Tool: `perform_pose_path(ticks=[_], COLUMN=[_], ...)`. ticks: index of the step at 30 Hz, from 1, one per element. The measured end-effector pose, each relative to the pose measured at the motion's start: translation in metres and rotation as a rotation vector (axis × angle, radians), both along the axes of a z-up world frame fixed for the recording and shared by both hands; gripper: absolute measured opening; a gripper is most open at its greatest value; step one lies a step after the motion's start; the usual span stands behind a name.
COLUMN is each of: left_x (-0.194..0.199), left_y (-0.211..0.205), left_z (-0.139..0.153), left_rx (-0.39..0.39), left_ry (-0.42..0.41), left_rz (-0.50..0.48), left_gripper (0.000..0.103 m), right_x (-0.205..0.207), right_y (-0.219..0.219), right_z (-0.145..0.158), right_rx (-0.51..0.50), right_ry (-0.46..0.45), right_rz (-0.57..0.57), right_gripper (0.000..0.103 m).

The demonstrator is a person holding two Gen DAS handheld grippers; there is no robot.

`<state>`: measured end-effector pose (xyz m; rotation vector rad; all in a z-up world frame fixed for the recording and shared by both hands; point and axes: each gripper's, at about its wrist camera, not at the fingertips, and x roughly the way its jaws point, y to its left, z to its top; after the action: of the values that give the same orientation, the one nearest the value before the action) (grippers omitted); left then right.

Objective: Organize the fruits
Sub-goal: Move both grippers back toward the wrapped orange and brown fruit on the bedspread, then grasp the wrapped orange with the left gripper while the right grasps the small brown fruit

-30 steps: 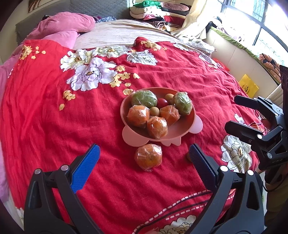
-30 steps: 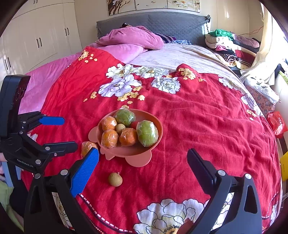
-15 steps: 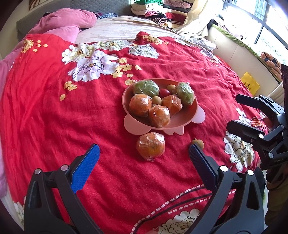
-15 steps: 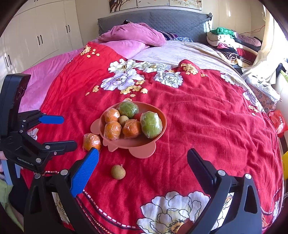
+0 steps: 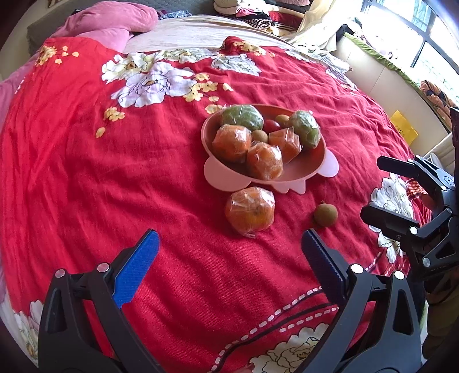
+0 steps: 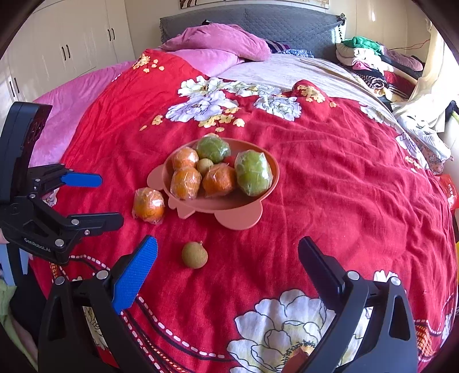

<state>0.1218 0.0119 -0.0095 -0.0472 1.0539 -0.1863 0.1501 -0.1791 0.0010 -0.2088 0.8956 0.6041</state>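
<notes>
A pink bowl [image 5: 322, 160] [image 6: 258, 200] on the red bedspread holds several plastic-wrapped oranges, two wrapped green fruits, small brown longans and a red one. One wrapped orange [image 5: 249, 209] [image 6: 148, 205] lies on the bedspread just in front of the bowl. A loose longan [image 5: 325, 214] [image 6: 194, 254] lies beside it. My left gripper [image 5: 229, 251] [image 6: 110, 200] is open and empty, a short way before the loose orange. My right gripper [image 6: 228, 261] [image 5: 370, 189] is open and empty, just before the longan.
The red floral bedspread [image 5: 114, 178] covers a large bed. Pink pillows [image 6: 221, 37] and a grey headboard [image 6: 287, 20] lie at the far end. Piled clothes [image 6: 373, 60] sit at the far right. White wardrobes [image 6: 57, 57] stand to the left.
Both grippers have moved forward toward the bowl; the loose orange and the longan now sit closer in view. The longan has come out from behind my left finger.
</notes>
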Motion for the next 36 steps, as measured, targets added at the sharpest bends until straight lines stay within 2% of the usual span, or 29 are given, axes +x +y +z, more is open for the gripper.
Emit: perform_pose_path(ticks=[14, 17, 19, 21, 23, 25, 29, 31, 33, 36], left_x=[0.0, 0.001, 0.002, 0.003, 0.003, 0.004, 0.007, 0.009, 0.011, 0.016], left_y=[-0.002, -0.003, -0.004, -0.006, -0.007, -0.008, -0.01, -0.01, -0.011, -0.012], left_z=[-0.014, -0.015, -0.016, -0.017, -0.018, -0.019, -0.021, -0.022, -0.023, -0.025], left_rx=[-0.029, -0.039, -0.041, -0.048, -0.054, -0.061, -0.074, -0.08, -0.084, -0.092], left_ry=[0.016, 0.017, 0.018, 0.02, 0.02, 0.022, 0.024, 0.025, 0.026, 0.028], left_rz=[0.005, 0.001, -0.003, -0.011, -0.017, -0.023, -0.035, -0.037, -0.039, -0.038], left_gripper=[0.093, 0.089, 0.087, 0.082, 0.079, 0.075, 0.067, 0.064, 0.062, 0.058], right_x=[-0.005, -0.006, -0.005, -0.005, -0.004, -0.003, -0.002, 0.0, 0.001, 0.004], right_y=[0.012, 0.016, 0.019, 0.021, 0.023, 0.026, 0.03, 0.032, 0.033, 0.032], right_z=[-0.023, -0.027, -0.03, -0.032, -0.035, -0.037, -0.042, -0.044, -0.045, -0.044], right_rx=[-0.026, -0.033, -0.04, -0.047, -0.046, -0.051, -0.045, -0.036, -0.028, -0.014], right_ry=[0.031, 0.036, 0.046, 0.052, 0.062, 0.071, 0.095, 0.112, 0.114, 0.122], right_rz=[0.033, 0.048, 0.058, 0.064, 0.072, 0.082, 0.11, 0.117, 0.115, 0.117], right_gripper=[0.097, 0.093, 0.08, 0.078, 0.07, 0.057, 0.044, 0.032, 0.026, 0.024])
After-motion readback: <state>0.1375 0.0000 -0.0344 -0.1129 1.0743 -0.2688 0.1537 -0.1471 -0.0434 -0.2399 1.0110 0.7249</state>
